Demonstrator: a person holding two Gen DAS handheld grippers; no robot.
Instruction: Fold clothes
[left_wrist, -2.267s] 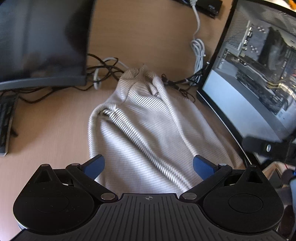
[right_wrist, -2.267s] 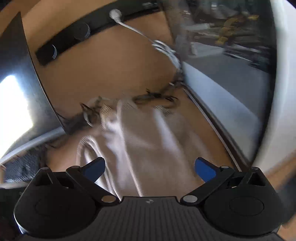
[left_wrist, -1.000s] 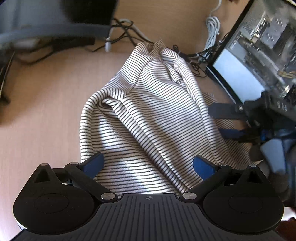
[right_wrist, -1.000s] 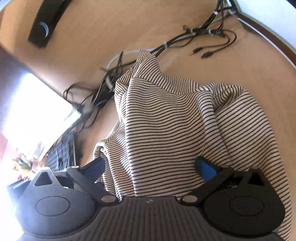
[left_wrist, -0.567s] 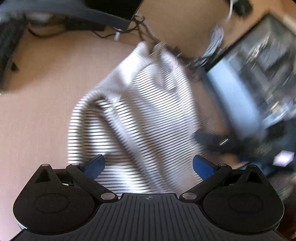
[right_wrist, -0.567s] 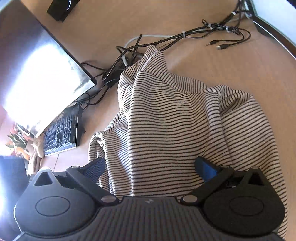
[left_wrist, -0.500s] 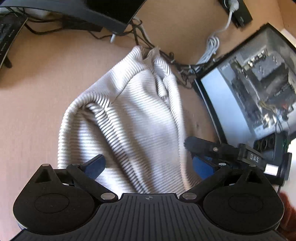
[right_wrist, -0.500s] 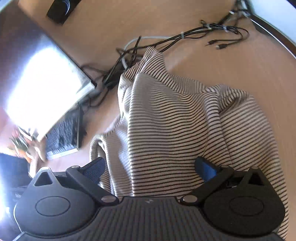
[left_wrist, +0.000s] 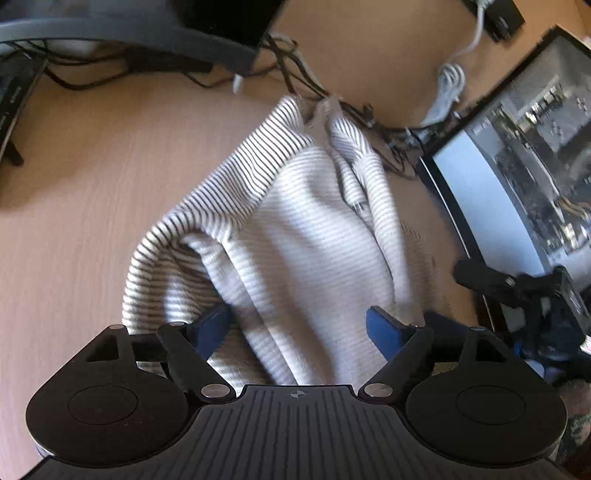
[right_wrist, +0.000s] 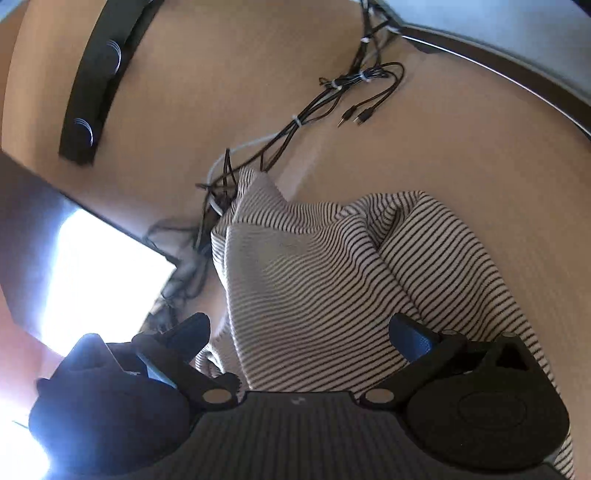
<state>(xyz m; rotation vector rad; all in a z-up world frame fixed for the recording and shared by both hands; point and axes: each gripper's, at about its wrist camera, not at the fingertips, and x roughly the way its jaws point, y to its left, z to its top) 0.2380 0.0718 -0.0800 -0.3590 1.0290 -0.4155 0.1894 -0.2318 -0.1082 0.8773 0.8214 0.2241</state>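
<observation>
Right, striped shirt (left_wrist: 306, 236) is bunched in a heap on the wooden desk (left_wrist: 92, 177), between the monitor base (left_wrist: 147, 33) and the glass-sided PC case (left_wrist: 524, 155), its far end touching the cable tangle (right_wrist: 332, 92). Left gripper (left_wrist: 299, 325) has its jaws spread, cloth ridge lying between them, nothing pinched. Right gripper (right_wrist: 303, 332) is likewise spread wide over the near hem, not clamped. My read: still the grab stage, fold not started. To do it well, each claw should bite one single layer at a hem corner, not a bundled ridge, then lift and pull apart to flatten. Drag the cloth toward the near side so it clears the cables before laying it out.
</observation>
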